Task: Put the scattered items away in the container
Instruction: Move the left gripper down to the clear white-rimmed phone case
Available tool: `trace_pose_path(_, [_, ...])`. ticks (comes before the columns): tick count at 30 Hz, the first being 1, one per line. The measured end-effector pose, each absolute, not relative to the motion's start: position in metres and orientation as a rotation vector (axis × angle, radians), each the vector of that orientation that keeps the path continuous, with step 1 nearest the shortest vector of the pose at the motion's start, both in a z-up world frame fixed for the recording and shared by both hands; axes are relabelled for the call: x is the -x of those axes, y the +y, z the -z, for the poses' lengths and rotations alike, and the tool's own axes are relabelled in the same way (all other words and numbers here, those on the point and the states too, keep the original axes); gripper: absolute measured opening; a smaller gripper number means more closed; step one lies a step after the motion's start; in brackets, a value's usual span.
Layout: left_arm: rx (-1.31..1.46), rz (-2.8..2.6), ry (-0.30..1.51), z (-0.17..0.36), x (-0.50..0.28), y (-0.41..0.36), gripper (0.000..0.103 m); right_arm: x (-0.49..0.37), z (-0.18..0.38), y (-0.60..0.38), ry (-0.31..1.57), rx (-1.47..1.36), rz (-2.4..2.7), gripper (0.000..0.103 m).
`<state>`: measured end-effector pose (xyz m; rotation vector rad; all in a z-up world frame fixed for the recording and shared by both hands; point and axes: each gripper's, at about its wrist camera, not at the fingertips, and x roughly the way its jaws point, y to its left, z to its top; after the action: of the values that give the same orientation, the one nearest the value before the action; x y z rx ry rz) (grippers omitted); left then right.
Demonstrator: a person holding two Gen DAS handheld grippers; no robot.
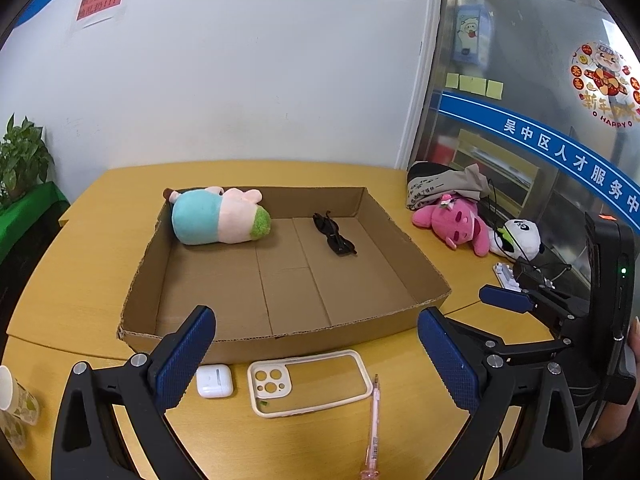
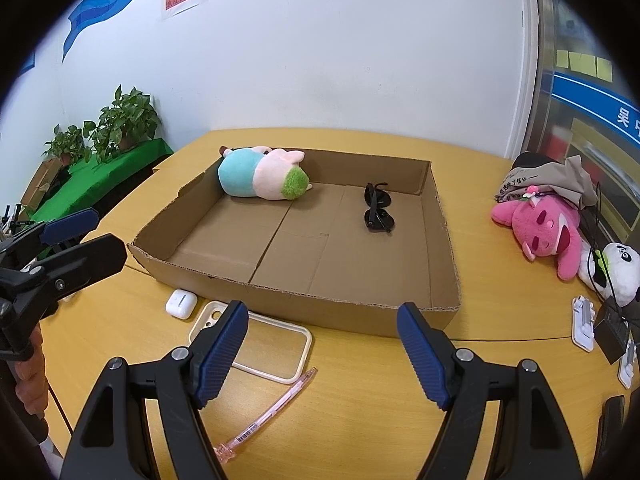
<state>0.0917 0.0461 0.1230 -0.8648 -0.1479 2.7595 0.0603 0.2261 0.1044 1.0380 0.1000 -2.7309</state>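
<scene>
A: Going left to right on the yellow wooden desk (image 1: 400, 360) — what lies out?

B: A small white earbud case (image 1: 214, 381), a cream-rimmed clear phone case (image 1: 308, 382), a slim pink pen (image 1: 373, 420), all just before the shallow brown cardboard box (image 1: 288, 332).

A: And inside it?

B: A pastel blue-and-pink plush toy (image 1: 218, 220) at left, black folded sunglasses (image 1: 335, 235) toward the right.

A: The grippers?

B: Left gripper (image 1: 316, 360) and right gripper (image 2: 322, 354) — both jaws apart, empty.
</scene>
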Motion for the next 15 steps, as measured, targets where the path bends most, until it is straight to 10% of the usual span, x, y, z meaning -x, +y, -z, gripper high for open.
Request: trace_pose_path(15, [0.919, -2.735, -0.151, -0.109, -0.085, 0.049, 0.103, -0.054, -0.095, 0.236, 0.063, -1.071, 2.727, 0.077])
